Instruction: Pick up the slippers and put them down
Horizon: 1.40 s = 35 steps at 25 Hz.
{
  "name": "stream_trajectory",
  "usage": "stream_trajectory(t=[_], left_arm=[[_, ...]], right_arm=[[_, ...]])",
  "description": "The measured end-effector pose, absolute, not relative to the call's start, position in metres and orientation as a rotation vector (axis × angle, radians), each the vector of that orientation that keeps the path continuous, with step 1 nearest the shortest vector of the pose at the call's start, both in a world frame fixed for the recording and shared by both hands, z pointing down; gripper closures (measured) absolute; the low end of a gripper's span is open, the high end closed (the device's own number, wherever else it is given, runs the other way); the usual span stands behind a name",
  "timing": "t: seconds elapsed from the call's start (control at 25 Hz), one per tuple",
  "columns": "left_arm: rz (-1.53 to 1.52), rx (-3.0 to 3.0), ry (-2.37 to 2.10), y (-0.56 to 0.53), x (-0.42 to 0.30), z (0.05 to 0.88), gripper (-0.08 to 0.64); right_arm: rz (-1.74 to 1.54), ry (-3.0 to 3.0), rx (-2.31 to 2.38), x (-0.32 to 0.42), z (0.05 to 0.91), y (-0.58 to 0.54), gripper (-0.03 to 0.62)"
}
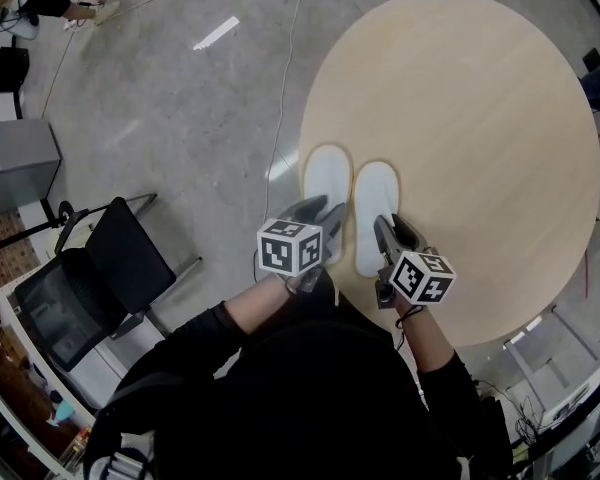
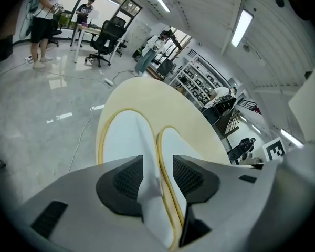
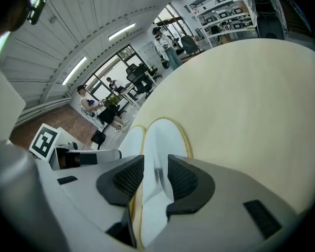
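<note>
Our left tool (image 2: 157, 176) stands spread astride the left slipper (image 1: 327, 180), and our right tool (image 3: 156, 176) stands spread astride the right slipper (image 1: 376, 203). Both slippers lie side by side on the counter (image 1: 480, 118), stretching ahead of the tools.

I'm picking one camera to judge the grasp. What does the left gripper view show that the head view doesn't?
Only the left gripper view: the left slipper's raised upper stands between the left gripper's open fingers. Only the head view: the whole round table and the person's black sleeves. Both: that slipper and the right slipper, white, side by side on the table.
</note>
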<state>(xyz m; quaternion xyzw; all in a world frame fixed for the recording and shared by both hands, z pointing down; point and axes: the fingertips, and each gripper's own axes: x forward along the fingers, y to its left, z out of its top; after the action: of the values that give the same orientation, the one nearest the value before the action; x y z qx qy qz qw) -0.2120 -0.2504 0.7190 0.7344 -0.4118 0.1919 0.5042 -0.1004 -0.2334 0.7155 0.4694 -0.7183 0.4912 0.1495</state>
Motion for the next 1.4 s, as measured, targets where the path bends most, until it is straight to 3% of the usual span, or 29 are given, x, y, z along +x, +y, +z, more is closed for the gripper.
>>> stream_trajectory(t=[0.2,0.36,0.4,0.48,1.08,1.4], left_arm=[[0.493,1.755,-0.977,-0.252,-0.208,0.729,0.375],[0.534,1.732,-0.987,-0.251,-0.21,0.739,0.457],[0.54,1.72,-0.994,-0.25,-0.212,0.741,0.501],[0.539,1.701,-1.0,-0.249,-0.214,0.743,0.52],[0.396,1.775,-1.023,-0.243,-0.205,0.703,0.529],[0.356,1.867,-0.983,-0.217,-0.156,0.662,0.529]], right_arm=[[1.411,-2.059,1.298,-0.107,0.727,-0.241,0.446],[1.421,-2.048,1.277,-0.109,0.731,-0.242,0.456],[1.424,-2.041,1.28,-0.108,0.731,-0.242,0.477],[1.431,-2.035,1.29,-0.105,0.731,-0.242,0.553],[1.45,-2.099,1.414,-0.082,0.69,-0.231,0.563],[1.406,-2.153,1.537,-0.035,0.653,-0.198,0.563]])
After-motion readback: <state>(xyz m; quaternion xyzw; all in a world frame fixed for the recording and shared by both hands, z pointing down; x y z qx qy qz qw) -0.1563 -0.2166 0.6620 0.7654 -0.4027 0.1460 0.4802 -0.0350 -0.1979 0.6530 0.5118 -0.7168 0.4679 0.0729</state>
